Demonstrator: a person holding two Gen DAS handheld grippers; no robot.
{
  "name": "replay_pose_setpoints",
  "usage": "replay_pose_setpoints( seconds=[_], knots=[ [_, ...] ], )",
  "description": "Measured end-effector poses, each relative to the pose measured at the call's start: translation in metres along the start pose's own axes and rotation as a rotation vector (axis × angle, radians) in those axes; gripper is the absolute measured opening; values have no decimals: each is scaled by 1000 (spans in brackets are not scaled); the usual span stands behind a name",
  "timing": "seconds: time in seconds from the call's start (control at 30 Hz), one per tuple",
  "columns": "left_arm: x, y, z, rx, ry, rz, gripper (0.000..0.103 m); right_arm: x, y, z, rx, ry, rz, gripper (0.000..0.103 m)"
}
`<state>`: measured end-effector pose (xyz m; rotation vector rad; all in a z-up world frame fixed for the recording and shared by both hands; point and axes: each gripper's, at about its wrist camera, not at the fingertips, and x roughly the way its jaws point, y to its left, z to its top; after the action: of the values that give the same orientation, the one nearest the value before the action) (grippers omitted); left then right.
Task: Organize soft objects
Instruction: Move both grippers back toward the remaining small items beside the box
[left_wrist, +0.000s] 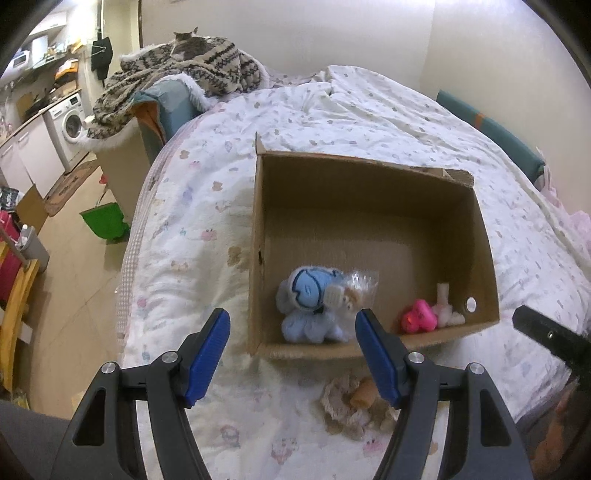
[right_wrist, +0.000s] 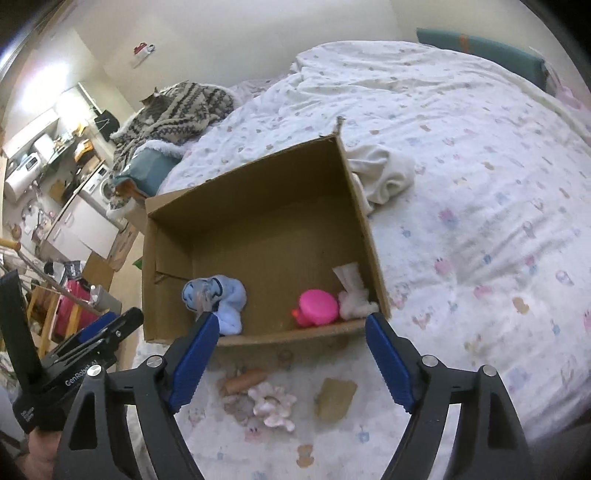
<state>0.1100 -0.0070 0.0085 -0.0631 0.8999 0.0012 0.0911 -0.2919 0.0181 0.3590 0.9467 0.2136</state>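
Note:
An open cardboard box sits on the bed. Inside lie a light blue plush with a clear plastic tag, a pink toy and a small white plush. My left gripper is open and empty, just in front of the box above the blue plush. My right gripper is open and empty at the box's near wall. In front of the box lie a cream frilly plush with an orange piece and a tan square.
A white cloth lies beside the box's far right wall. The patterned white quilt covers the bed. A cat on a knit blanket rests at the far end. The floor with a green bag lies left.

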Motion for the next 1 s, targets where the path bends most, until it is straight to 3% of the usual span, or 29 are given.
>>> replay_pose_setpoints(
  seconds=[0.3,0.43,0.7,0.83,1.0],
  knots=[
    [-4,2,-24,19,36,17,68,-5,-6,-29,-53,45,22,89],
    [2,5,-35,-6,86,11,68,-4,-10,-36,-86,57,-19,89],
    [11,16,-46,-52,150,8,68,5,-22,-35,-18,79,17,89],
    [16,22,-47,-75,171,17,68,26,-28,-35,35,156,6,88],
    [20,24,-48,-80,187,4,68,67,-39,-43,119,314,-13,69]
  ],
)
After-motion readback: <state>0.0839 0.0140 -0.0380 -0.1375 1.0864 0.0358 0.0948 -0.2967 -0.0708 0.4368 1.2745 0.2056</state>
